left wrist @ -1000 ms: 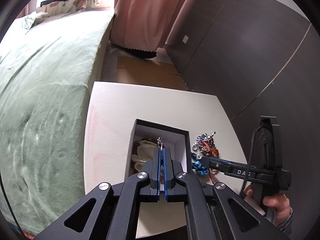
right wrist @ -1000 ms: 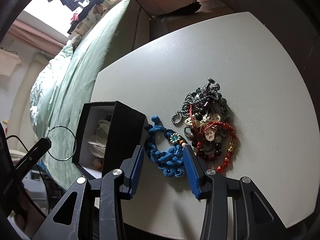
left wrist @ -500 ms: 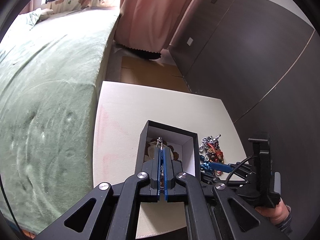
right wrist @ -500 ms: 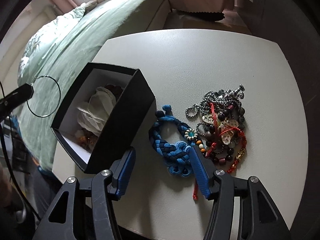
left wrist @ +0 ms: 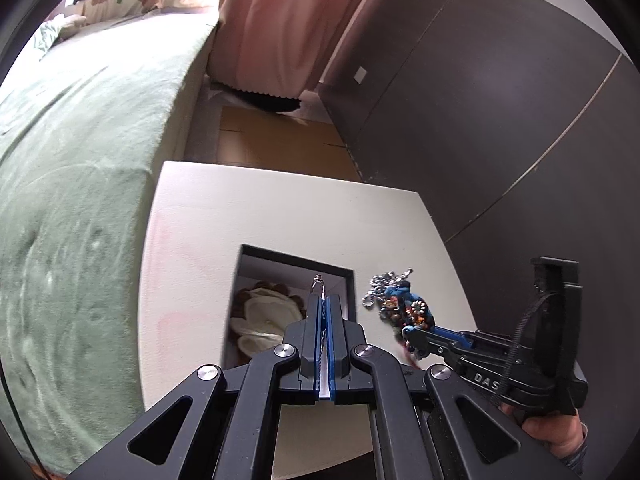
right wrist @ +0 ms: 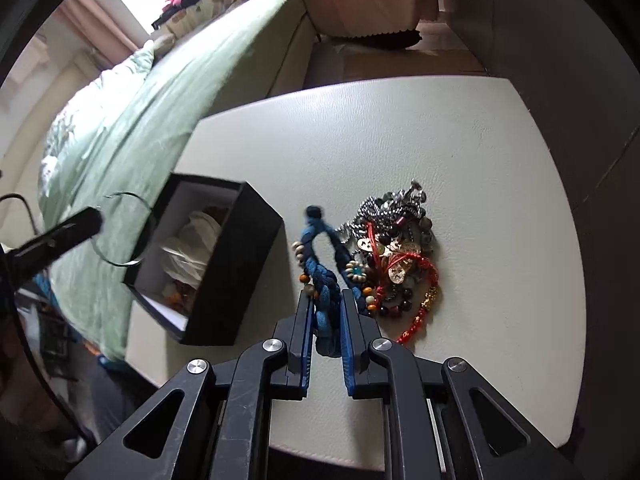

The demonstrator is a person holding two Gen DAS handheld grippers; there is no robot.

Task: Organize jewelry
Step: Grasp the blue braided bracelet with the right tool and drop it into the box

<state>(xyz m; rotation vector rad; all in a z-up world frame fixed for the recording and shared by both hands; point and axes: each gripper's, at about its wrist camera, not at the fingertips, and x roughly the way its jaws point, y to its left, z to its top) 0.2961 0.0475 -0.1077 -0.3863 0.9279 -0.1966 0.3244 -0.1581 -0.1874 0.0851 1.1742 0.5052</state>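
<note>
1. Left gripper (left wrist: pixel 325 312) jaws pinched on a thin wire hoop (right wrist: pixel 120 236), held over the open black box (right wrist: pixel 224 264). Risk: hoop catches the box rim on release and lands outside.
2. Right gripper (right wrist: pixel 325 312) jaws closed around the blue braided bracelet (right wrist: pixel 322 280) on the white table (right wrist: pixel 480 184).
3. Risk: braid touches the bead-and-chain pile (right wrist: pixel 396 256); lifting may drag tangled strands along or scatter them.
4. Box sits near the table edge; a nudge could tip it.

Home bedroom; green-covered bed (left wrist: pixel 76 184); pink curtain (left wrist: pixel 280 24); dark wardrobe (left wrist: pixel 480 100)
</note>
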